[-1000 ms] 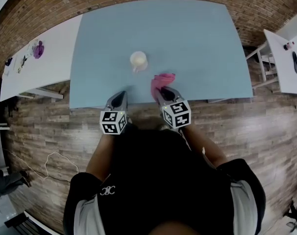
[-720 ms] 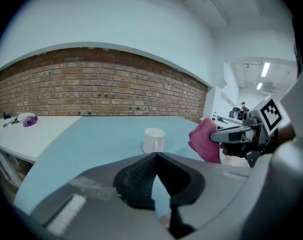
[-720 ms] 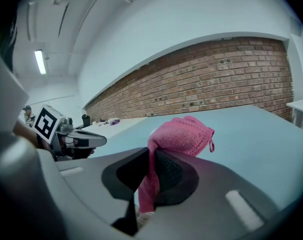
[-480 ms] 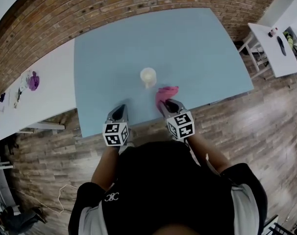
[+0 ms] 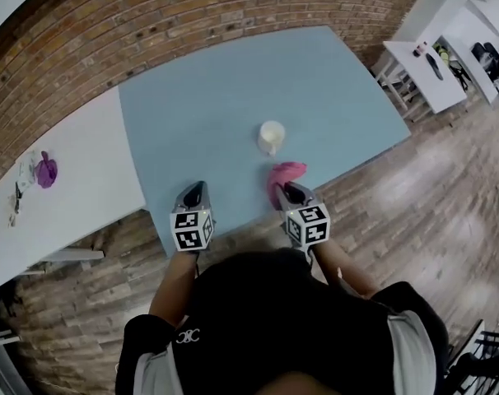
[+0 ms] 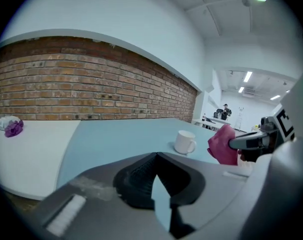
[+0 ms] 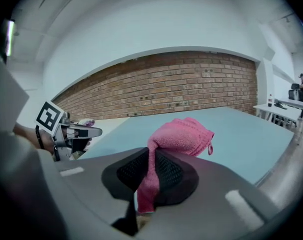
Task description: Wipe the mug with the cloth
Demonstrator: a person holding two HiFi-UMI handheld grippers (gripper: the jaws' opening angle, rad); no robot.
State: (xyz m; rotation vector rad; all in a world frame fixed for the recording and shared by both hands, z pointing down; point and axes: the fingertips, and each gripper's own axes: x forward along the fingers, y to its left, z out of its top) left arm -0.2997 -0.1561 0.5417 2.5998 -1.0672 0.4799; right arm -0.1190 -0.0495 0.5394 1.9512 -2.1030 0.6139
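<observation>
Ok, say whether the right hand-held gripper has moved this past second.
Yes. The right hand-held gripper swung left: the mug, formerly ahead-left, now sits almost straight ahead.

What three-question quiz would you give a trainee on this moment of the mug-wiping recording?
1. True or false: the left gripper holds the pink cloth.
2. Where is the mug?
A. Upright on the blue table, apart from both grippers
B. Between the left gripper's fingers
C. On the white table
3. Which gripper's fingers are shut with nothing between them?

Key
1. False: the right gripper has its fingers shut on the cloth.
2. A
3. The left gripper.
</observation>
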